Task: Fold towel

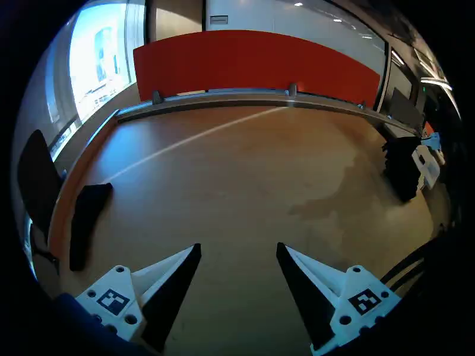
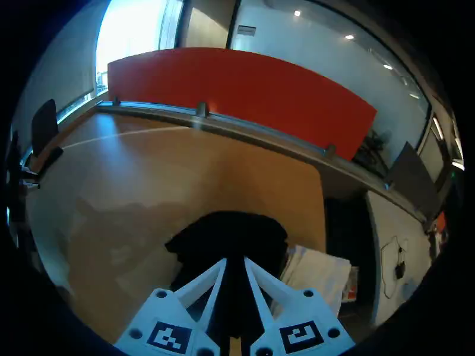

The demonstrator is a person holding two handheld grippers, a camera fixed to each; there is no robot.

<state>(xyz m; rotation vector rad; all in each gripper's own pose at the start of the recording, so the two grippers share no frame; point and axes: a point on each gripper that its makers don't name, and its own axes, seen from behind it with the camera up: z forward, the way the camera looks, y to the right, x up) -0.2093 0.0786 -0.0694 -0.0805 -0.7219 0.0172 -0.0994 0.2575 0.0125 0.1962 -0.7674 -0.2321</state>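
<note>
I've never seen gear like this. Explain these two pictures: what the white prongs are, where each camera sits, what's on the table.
No robot: a person holds a two-finger gripper in each hand, each carrying a fisheye camera looking along its fingers. The left gripper, fingers apart, holds nothing above a wooden table backed by a red divider. The right gripper, fingers nearly together, points at a crumpled black towel beside a white folded cloth; whether it pinches the towel is unclear.
</note>
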